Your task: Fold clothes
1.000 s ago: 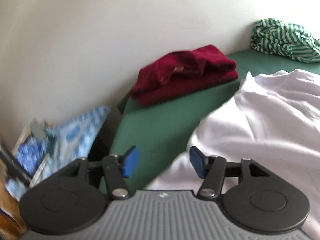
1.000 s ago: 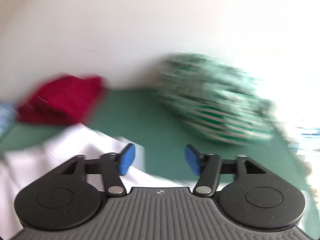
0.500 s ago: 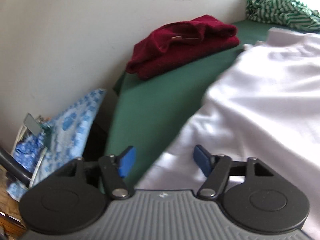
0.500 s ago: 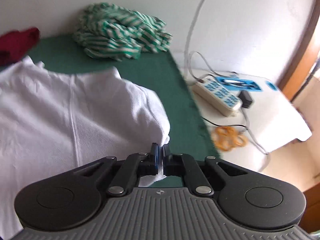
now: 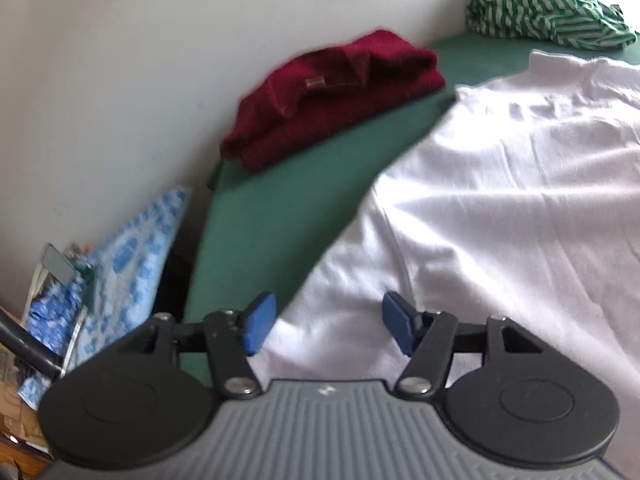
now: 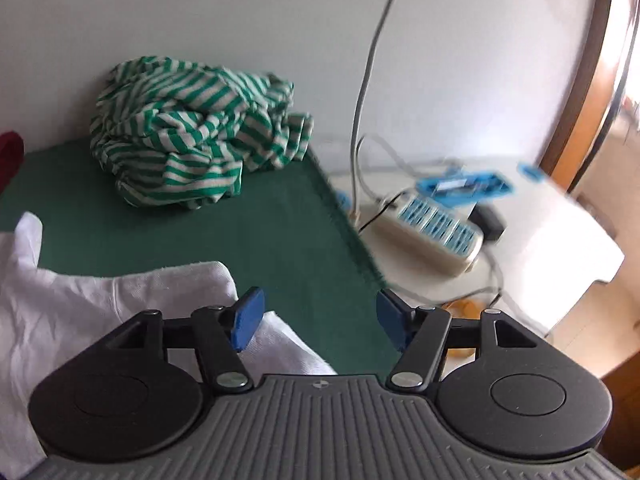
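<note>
White cotton T-shirt point(image 5: 500, 208), wrinkled, lies spread on the green cloth-covered bench point(image 5: 280, 216), taking up most of the bench's near side in the left wrist view. In the right wrist view its rounded edge point(image 6: 132, 296) ends short of the bench's right rim.

Left claw point(image 5: 328, 322): blue pads point(image 5: 258, 322) apart, jaws closing, over the shirt's near left edge w/ white fabric showing in the gap; pads don't press on it, nothing gripped.

Right claw point(image 6: 316, 320): blue pads apart, jaws opening. Left pad sits over the shirt's edge, right pad over bare green cloth; nothing pinched between them.

Folded dark-red knit sweater point(image 5: 336, 100) sits at the bench's far left corner against the white wall point(image 5: 140, 60), well apart from the shirt. Crumpled green-and-white striped garment point(image 6: 196, 132) heaped at the far right by the wall, also clear of the shirt.

Off the bench's left end: blue-and-white patterned cloth point(image 5: 132, 256), blurred. Off the right end: a white side surface point(image 6: 552, 240) w/ a beige power strip w/ blue sockets point(image 6: 432, 236), a grey cable point(image 6: 368, 64) running up the wall, and a blue flat item point(image 6: 464, 188), too blurred to ID.
</note>
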Demonstrator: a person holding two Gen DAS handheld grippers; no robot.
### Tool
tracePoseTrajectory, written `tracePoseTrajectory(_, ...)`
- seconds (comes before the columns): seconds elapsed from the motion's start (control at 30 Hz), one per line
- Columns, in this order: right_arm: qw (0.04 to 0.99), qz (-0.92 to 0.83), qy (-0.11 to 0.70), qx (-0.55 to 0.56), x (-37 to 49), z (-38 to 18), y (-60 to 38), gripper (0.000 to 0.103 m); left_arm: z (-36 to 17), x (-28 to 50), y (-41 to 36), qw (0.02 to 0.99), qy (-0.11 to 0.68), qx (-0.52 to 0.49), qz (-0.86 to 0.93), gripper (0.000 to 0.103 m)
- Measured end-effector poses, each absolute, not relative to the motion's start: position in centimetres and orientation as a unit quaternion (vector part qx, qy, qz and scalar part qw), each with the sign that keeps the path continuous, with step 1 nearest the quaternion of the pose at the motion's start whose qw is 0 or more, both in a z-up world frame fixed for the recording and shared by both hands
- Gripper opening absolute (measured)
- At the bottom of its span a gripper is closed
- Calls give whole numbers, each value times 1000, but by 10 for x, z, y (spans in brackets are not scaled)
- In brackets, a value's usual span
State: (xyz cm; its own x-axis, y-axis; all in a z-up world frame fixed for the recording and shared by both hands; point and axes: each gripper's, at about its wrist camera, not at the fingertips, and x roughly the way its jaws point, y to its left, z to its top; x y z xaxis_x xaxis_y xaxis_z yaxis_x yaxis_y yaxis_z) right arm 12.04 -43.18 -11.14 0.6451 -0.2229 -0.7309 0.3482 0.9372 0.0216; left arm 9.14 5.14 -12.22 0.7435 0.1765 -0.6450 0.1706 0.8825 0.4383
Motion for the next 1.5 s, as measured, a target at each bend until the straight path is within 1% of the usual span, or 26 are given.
tracePoseTrajectory(0.03, 897, -136, 404, 119, 126, -115, -439, 32, -122, 91, 52, 902, 358, 241, 3, 66)
tracePoseTrajectory(0.07, 896, -103, 405, 152, 126, -114, -439, 1, -122, 90, 54, 903, 361, 233, 4, 67)
tracePoseTrajectory(0.1, 895, -73, 405, 169, 124, -112, -436, 1, -122, 89, 56, 904, 362, 225, 5, 69)
tracePoseTrajectory(0.2, 904, -16, 412, 112, 110, -101, -411, 1, -122, 92, 64, 909, 366, 197, 15, 77)
tracePoseTrajectory(0.27, 914, -39, 395, 78, 97, -95, -409, 2, -123, 93, 67, 912, 367, 181, 23, 82)
tracePoseTrajectory(0.37, 923, -84, 372, 52, 82, -93, -417, 18, -125, 92, 69, 916, 361, 172, 38, 90)
tracePoseTrajectory(0.4, 922, -93, 372, 56, 82, -96, -422, 34, -125, 93, 69, 916, 361, 172, 43, 91)
tracePoseTrajectory(0.47, 918, -97, 381, 56, 89, -105, -426, 48, -125, 95, 70, 915, 364, 170, 46, 93)
tracePoseTrajectory(0.57, 916, -58, 394, 52, 102, -115, -416, 48, -124, 97, 71, 913, 368, 171, 49, 96)
tracePoseTrajectory(0.6, 913, -50, 401, 44, 106, -118, -410, 43, -124, 97, 70, 912, 368, 173, 49, 96)
tracePoseTrajectory(0.63, 912, -40, 406, 34, 108, -120, -404, 34, -124, 98, 70, 911, 369, 175, 49, 97)
tracePoseTrajectory(0.67, 913, -27, 406, 22, 107, -118, -397, 8, -124, 97, 70, 911, 369, 179, 49, 97)
tracePoseTrajectory(0.7, 915, -15, 402, 10, 105, -116, -391, 2, -125, 97, 69, 910, 368, 184, 50, 98)
tracePoseTrajectory(0.8, 933, -52, 355, -21, 101, -105, -396, 2, -126, 95, 66, 910, 360, 198, 53, 100)
tracePoseTrajectory(0.93, 915, -209, 344, 16, 109, -108, -445, 3, -125, 95, 69, 912, 358, 191, 54, 100)
tracePoseTrajectory(1.0, 908, -243, 339, 35, 103, -105, -460, 17, -125, 96, 72, 913, 361, 184, 50, 100)
tracePoseTrajectory(1.03, 912, -234, 334, 45, 95, -101, -459, 20, -125, 97, 74, 913, 362, 181, 48, 101)
tracePoseTrajectory(1.07, 917, -217, 330, 52, 86, -97, -455, 35, -125, 98, 75, 913, 362, 181, 47, 102)
tracePoseTrajectory(1.1, 920, -200, 333, 55, 77, -96, -451, 55, -125, 98, 75, 914, 362, 180, 47, 102)
tracePoseTrajectory(1.17, 917, -170, 358, 45, 59, -101, -438, 73, -125, 98, 76, 914, 362, 176, 45, 102)
tracePoseTrajectory(1.23, 908, -155, 388, 40, 44, -113, -429, 69, -125, 98, 78, 916, 362, 171, 43, 102)
tracePoseTrajectory(1.3, 903, -135, 405, 56, 30, -123, -428, 20, -124, 99, 79, 916, 363, 166, 42, 102)
tracePoseTrajectory(1.37, 907, -152, 387, 68, 16, -116, -434, 0, -124, 99, 79, 916, 362, 169, 40, 102)
tracePoseTrajectory(1.43, 904, -220, 365, 50, 5, -106, -442, 0, -125, 98, 78, 915, 360, 175, 38, 102)
tracePoseTrajectory(1.47, 900, -246, 358, 34, 1, -103, -446, 11, -125, 98, 77, 915, 360, 177, 37, 102)
tracePoseTrajectory(1.5, 897, -259, 356, 27, -3, -101, -449, 28, -125, 98, 77, 915, 359, 179, 37, 102)
